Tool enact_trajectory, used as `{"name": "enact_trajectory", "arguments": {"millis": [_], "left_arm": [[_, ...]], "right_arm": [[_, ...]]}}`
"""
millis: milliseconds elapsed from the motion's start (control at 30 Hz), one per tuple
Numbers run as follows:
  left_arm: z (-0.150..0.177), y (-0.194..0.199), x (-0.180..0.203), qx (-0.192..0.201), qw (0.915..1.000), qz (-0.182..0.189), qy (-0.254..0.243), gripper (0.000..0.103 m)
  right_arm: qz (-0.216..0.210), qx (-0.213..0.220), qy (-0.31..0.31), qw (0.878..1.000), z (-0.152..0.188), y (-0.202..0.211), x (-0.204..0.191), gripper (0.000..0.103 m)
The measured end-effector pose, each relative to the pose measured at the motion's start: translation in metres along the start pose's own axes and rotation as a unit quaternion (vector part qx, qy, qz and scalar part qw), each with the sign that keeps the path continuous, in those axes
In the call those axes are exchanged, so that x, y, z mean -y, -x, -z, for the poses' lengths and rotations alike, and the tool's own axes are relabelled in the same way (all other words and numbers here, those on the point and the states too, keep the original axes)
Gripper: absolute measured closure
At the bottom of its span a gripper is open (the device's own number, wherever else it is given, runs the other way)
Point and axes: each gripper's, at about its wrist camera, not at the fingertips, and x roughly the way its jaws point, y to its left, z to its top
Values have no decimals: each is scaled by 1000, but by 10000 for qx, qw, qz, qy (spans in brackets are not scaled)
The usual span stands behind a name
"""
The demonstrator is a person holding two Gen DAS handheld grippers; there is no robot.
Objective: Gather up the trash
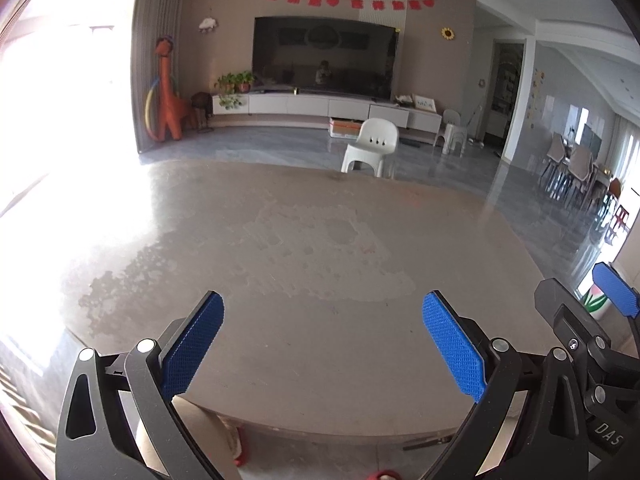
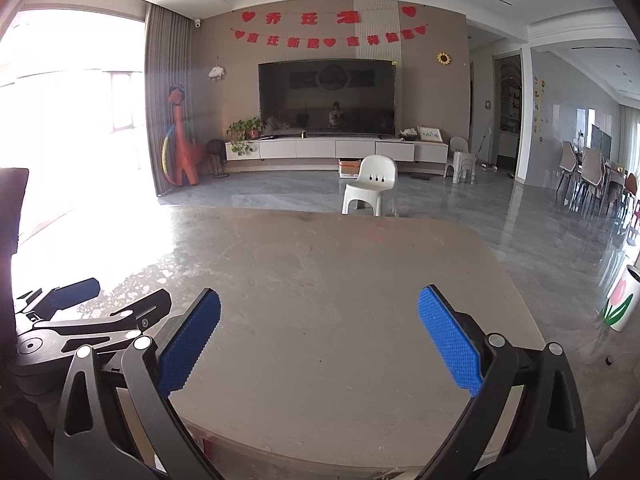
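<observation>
Two open claws, left claw [image 1: 322,344] and right claw [image 2: 319,340], over one worktop [image 2: 340,280]; beyond them one white chair [image 2: 370,190], one television [image 2: 327,98], one orange giraffe [image 2: 182,140].

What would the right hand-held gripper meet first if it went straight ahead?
Probably nothing soon: the right hand-held gripper points over the bare tabletop; the white chair beyond it comes first, though depth is unclear.

Both claws are black plastic frames with silver rivets. Each finger wears a ribbed blue pad [image 1: 454,346]. White "DAS" lettering [image 1: 608,434] marks one.
</observation>
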Motion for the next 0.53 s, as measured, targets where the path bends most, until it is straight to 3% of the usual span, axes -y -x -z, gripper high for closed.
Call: {"name": "enact_trajectory", "arguments": {"millis": [533], "left_arm": [[0,6,-1,15,10000,-12,-18,5]], "right_arm": [[-48,17,12,10000,2,4,-7,5]]}}
